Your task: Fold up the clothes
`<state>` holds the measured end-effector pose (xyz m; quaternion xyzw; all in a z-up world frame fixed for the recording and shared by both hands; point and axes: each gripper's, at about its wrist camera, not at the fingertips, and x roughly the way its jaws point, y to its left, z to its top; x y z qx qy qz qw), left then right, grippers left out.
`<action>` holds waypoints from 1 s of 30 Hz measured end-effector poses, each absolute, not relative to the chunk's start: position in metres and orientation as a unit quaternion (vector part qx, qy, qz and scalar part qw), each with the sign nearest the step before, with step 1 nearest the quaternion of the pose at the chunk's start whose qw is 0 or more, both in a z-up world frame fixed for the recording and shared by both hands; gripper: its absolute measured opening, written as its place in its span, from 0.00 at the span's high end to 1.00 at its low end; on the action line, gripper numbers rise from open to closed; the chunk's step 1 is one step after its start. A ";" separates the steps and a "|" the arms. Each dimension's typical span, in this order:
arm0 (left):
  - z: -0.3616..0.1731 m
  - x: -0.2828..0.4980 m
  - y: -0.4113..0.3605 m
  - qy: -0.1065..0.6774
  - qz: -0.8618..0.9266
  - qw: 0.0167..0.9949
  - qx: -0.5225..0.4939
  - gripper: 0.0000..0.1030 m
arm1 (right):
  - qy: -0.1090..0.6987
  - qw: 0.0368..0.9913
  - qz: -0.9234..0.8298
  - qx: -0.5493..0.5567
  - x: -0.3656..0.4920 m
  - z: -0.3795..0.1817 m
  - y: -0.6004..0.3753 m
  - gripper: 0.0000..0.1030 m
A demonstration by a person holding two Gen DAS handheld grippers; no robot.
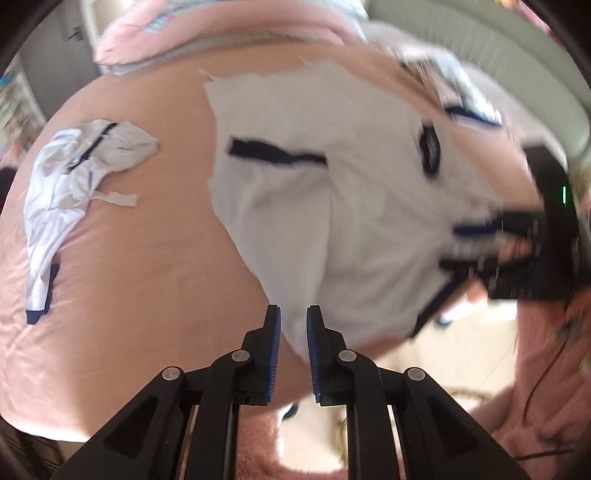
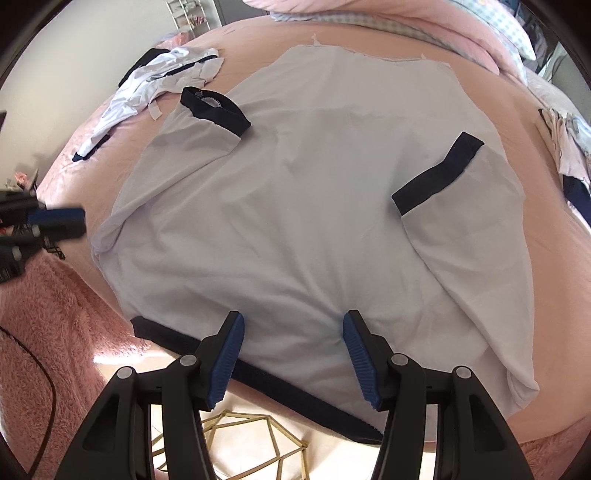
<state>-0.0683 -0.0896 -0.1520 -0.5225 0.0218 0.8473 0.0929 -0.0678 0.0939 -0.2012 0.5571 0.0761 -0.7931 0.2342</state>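
Shirt (image 2: 306,221) lies flat on pink bed (image 2: 546,206), white with navy cuffs, both sleeves folded inward, navy hem at near edge. Right tool (image 2: 293,328) hovers over hem area, fingers apart, nothing between them. Left tool (image 1: 293,317) narrowly apart, gripping nothing, near shirt's left edge; that view is motion-blurred. Second white garment (image 2: 162,77) sits crumpled far left on bed, apart from shirt. Pink bedding (image 2: 424,22) piled at far side. Fluffy pink rug (image 2: 55,317) on floor at left.
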 end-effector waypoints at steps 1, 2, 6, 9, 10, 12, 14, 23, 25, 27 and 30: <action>-0.156 -0.074 -0.090 0.013 0.847 0.088 -0.524 0.88 | 0.076 0.233 -0.794 0.557 -0.067 -0.201 0.094 0.46; -0.161 -0.081 -0.089 0.006 0.842 0.087 -0.532 0.88 | 0.075 0.232 -0.794 0.556 -0.067 -0.201 0.095 0.46; -0.188 -0.087 -0.060 0.062 0.799 0.081 -0.593 0.88 | 0.083 0.232 -0.794 0.556 -0.063 -0.201 0.097 0.46; -0.196 -0.079 -0.055 0.089 0.778 0.057 -0.620 0.82 | 0.088 0.227 -0.796 0.554 -0.062 -0.199 0.106 0.40; -0.196 -0.077 -0.057 0.083 0.776 0.048 -0.623 0.81 | 0.075 0.218 -0.802 0.552 -0.064 -0.196 0.116 0.40; -0.192 -0.072 -0.063 0.061 0.780 0.033 -0.622 0.78 | 0.048 0.199 -0.812 0.546 -0.068 -0.190 0.134 0.40; -0.180 -0.065 -0.071 0.015 0.802 0.026 -0.597 0.78 | 0.021 0.181 -0.822 0.539 -0.072 -0.184 0.152 0.40; -0.181 -0.051 -0.109 -0.231 0.825 -0.039 -0.514 0.64 | -0.063 0.076 -0.841 0.532 -0.095 -0.180 0.226 0.40; -0.195 -0.053 -0.109 -0.257 0.807 -0.065 -0.528 0.64 | -0.051 0.045 -0.832 0.551 -0.091 -0.194 0.247 0.40; -0.203 -0.050 -0.110 -0.273 0.796 -0.082 -0.533 0.65 | -0.061 0.044 -0.834 0.546 -0.082 -0.197 0.262 0.42; -0.202 -0.041 -0.107 -0.309 0.798 -0.085 -0.510 0.63 | -0.098 0.041 -0.841 0.530 -0.069 -0.193 0.282 0.42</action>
